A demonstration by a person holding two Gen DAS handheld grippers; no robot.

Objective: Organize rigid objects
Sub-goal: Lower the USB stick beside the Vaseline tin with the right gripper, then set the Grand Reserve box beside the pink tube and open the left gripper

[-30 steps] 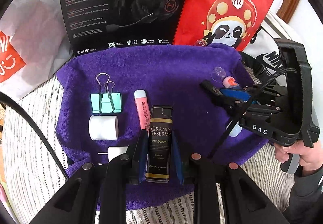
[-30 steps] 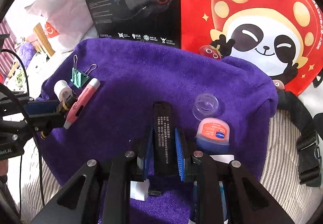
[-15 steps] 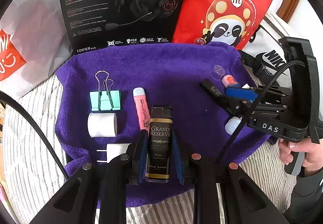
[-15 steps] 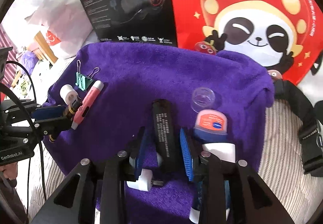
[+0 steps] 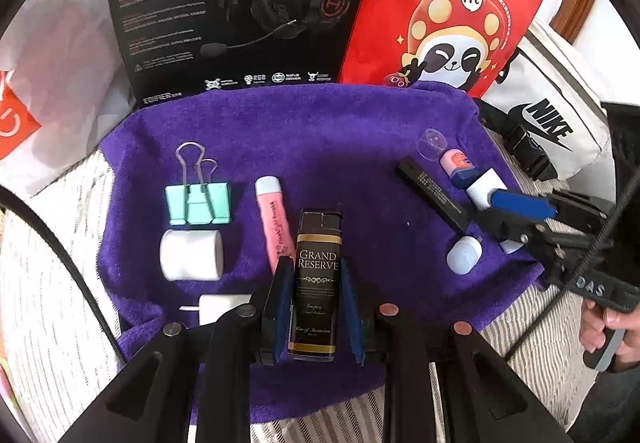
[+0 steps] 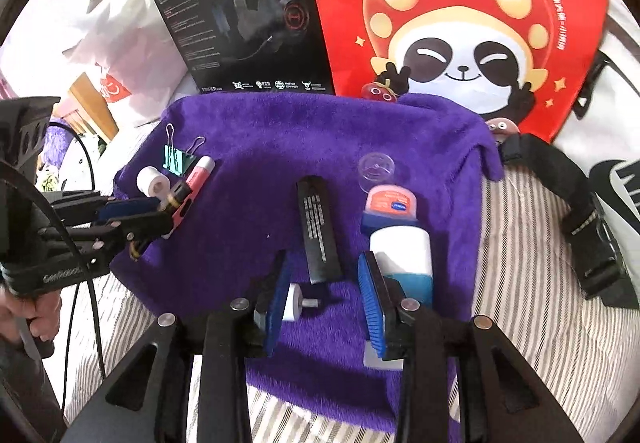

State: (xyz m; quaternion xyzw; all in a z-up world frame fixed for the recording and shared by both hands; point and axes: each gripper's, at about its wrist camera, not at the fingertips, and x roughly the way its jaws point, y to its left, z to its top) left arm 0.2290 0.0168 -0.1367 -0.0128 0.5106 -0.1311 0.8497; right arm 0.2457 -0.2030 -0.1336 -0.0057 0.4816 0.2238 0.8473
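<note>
On the purple towel point(image 5: 340, 131), my left gripper point(image 5: 315, 263) is shut on a black "Grand Reserve" box point(image 5: 317, 239) that lies flat beside a pink tube point(image 5: 274, 219). A green binder clip point(image 5: 198, 203), a white roll point(image 5: 191, 255) and a white plug point(image 5: 218, 305) lie to their left. My right gripper point(image 6: 322, 263) stands open, its pads clear of the slim black bar point(image 6: 318, 227), whose near end lies at the fingertips. Right of the bar are a clear cap point(image 6: 376, 167), a lip-balm tin point(image 6: 390, 201) and a white-and-blue bottle point(image 6: 400, 251).
A black headset box point(image 5: 240, 11) and a red panda bag point(image 5: 448, 3) stand upright behind the towel. A white Nike bag point(image 5: 552, 115) and a black buckled strap point(image 6: 580, 211) lie to the right on striped bedding point(image 6: 520, 283). A small white adapter point(image 6: 296, 301) lies by my right gripper's left finger.
My right gripper has let go of the black bar, opened, and drawn back and up from it. The bar stays on the towel. My left gripper has not moved.
</note>
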